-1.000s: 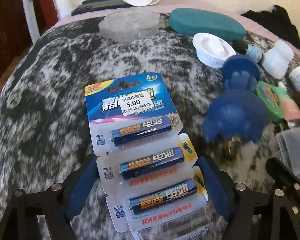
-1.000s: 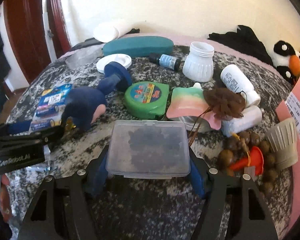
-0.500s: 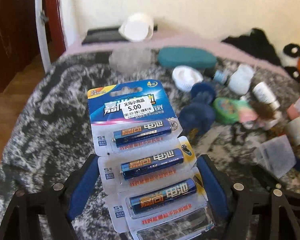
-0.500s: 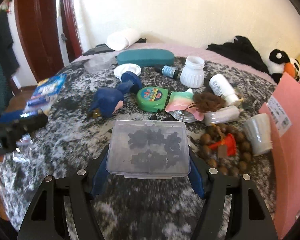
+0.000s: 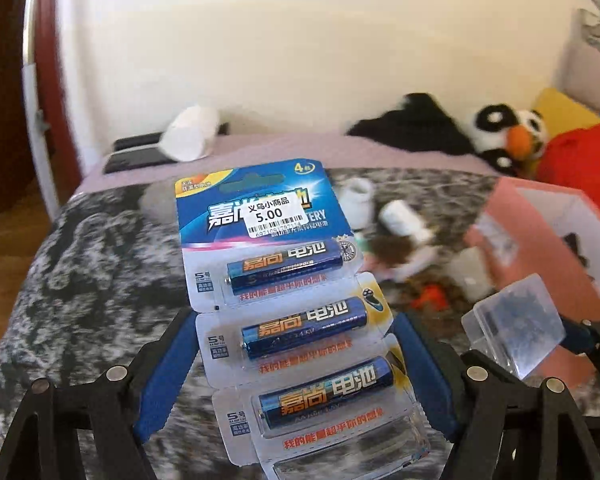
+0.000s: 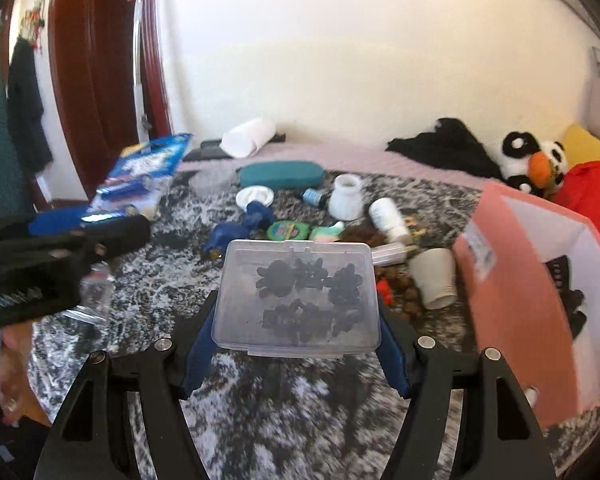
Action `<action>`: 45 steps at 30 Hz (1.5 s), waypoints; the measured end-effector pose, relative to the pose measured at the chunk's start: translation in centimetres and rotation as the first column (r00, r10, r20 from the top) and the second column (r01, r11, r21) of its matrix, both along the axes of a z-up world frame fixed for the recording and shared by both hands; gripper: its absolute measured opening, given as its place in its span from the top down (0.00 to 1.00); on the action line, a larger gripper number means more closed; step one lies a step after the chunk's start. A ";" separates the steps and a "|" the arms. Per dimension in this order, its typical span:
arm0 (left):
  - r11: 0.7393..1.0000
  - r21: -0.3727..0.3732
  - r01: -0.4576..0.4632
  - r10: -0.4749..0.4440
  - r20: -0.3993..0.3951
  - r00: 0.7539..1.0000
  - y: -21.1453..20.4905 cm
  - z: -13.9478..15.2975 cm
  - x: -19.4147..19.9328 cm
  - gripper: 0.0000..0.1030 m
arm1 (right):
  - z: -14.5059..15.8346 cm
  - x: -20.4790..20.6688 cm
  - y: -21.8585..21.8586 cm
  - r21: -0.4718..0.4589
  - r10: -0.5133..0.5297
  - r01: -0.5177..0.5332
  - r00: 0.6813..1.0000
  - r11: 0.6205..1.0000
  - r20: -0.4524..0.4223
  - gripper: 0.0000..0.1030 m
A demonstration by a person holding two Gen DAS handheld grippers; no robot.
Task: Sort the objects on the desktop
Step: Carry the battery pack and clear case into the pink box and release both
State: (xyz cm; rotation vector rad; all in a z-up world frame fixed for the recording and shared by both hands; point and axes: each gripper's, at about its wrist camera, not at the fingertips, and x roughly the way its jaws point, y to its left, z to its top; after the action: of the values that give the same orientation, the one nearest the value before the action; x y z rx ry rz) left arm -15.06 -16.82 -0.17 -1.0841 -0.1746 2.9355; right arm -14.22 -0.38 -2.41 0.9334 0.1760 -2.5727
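Since a second ago both grippers have risen off the mottled blanket (image 6: 284, 420) and swung right, so the pink box (image 6: 512, 288) that was barely at the edge of view now fills the right side of both views, open at the top with dark things already lying inside. That box sits to the right of both tools, and the right gripper (image 6: 296, 344) is the nearer of the two; in the left wrist view its load hangs just in front of the box's near wall. The right gripper's fingers are clamped on the two short sides of a clear plastic case (image 6: 296, 300) holding small dark pieces, its long axis running across between the fingers, flat and level. The left gripper (image 5: 296, 364) is closed on the lower edges of a battery card (image 5: 276, 280), which stands up and away from the fingers with its long axis pointing forward, three blue batteries lying crosswise on it. Both loads are held in the air above the blanket. Left behind on the blanket are the teal case (image 6: 280, 174), white jar (image 6: 346, 196), paper cup (image 6: 436, 276), blue toy (image 6: 240, 228) and other small clutter.
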 end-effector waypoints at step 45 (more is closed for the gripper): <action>0.907 -0.003 0.420 -0.420 -0.010 0.907 34.3 2.1 -13.5 0.07 | 0.2 -8.0 38.9 -0.088 -0.729 0.727 0.684 0.681 0.012 0.05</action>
State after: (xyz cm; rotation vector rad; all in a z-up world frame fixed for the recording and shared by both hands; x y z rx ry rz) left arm -28.51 17.47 1.98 -0.9614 0.0576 2.5525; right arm -22.21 38.51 -2.17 1.1003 -0.3963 -3.2811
